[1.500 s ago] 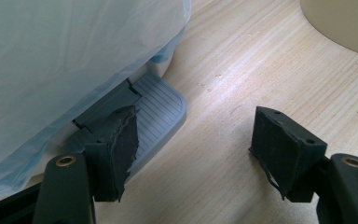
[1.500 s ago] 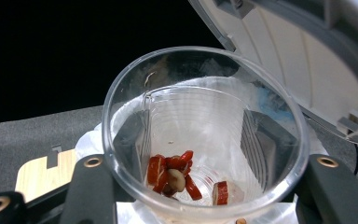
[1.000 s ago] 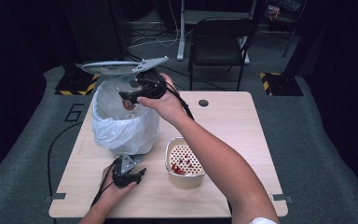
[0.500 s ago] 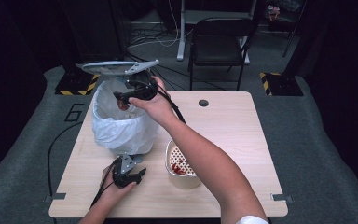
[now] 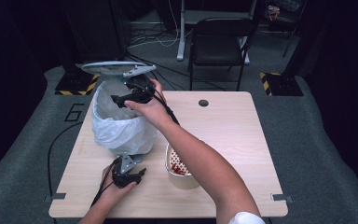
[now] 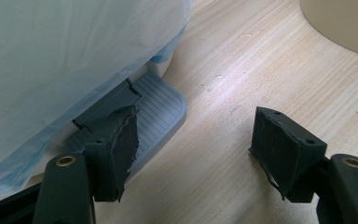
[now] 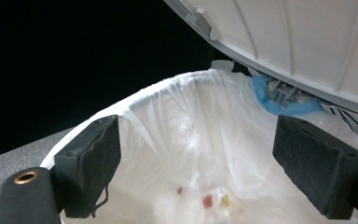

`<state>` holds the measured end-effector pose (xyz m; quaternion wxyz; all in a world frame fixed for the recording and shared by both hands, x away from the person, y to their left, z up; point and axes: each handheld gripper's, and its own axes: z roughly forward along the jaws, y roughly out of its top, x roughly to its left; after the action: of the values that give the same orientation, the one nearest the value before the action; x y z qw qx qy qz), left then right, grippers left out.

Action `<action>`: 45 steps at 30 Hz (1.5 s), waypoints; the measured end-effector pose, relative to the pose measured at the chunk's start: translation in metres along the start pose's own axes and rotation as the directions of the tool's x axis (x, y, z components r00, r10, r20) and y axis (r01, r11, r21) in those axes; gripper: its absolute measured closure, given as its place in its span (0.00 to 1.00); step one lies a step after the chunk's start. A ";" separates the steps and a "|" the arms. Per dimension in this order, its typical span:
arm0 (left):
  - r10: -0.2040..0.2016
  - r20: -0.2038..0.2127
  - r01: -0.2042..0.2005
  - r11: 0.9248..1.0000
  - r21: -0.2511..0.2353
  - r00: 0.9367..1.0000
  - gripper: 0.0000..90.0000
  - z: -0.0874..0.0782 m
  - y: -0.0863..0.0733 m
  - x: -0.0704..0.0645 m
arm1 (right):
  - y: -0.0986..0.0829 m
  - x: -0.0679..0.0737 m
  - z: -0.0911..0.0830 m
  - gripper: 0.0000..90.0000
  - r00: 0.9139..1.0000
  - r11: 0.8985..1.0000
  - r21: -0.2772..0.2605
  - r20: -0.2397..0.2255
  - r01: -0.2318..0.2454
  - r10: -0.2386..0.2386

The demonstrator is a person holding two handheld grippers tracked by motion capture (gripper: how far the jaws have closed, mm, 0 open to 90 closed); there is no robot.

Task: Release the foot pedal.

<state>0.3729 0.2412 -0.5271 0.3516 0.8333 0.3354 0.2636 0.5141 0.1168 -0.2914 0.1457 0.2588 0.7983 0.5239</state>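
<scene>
- Nearest the person, the left gripper (image 5: 129,176) sits low on the table (image 5: 242,130) at the foot of the pedal bin (image 5: 121,126), its jaws spread apart and empty.
- In the left gripper view one of its pads (image 6: 121,144) rests on the grey ribbed foot pedal (image 6: 161,109); judging by the raised lid, it is pressing the pedal down.
- Just right of the bin's foot stands a paper bowl (image 5: 179,165) with small red scraps inside, under the person's right forearm.
- Farther off, the right gripper (image 5: 121,99) hovers over the bin's open mouth, jaws wide and holding nothing.
- The white liner bag (image 7: 191,140) lies straight below and ahead of those jaws; a few red and yellow bits (image 7: 208,200) rest at its bottom.
- Beyond, the lid (image 5: 116,68) stands tilted up at the bin's far rim.
- The right gripper is the one nearer the bin's mouth, so the coming trip likely runs from there back to the bowl.
</scene>
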 end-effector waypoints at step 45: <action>-0.371 0.010 0.371 0.927 -0.048 0.929 0.40 -0.057 -0.027 0.058 | -0.166 -0.079 -0.214 0.31 0.968 0.998 0.054 0.250 -0.041 0.026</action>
<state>0.3612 0.3220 -0.5008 0.4154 0.7461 0.4802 0.2004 0.4280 -0.1434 -0.3587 0.2281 0.3401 0.7844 0.4659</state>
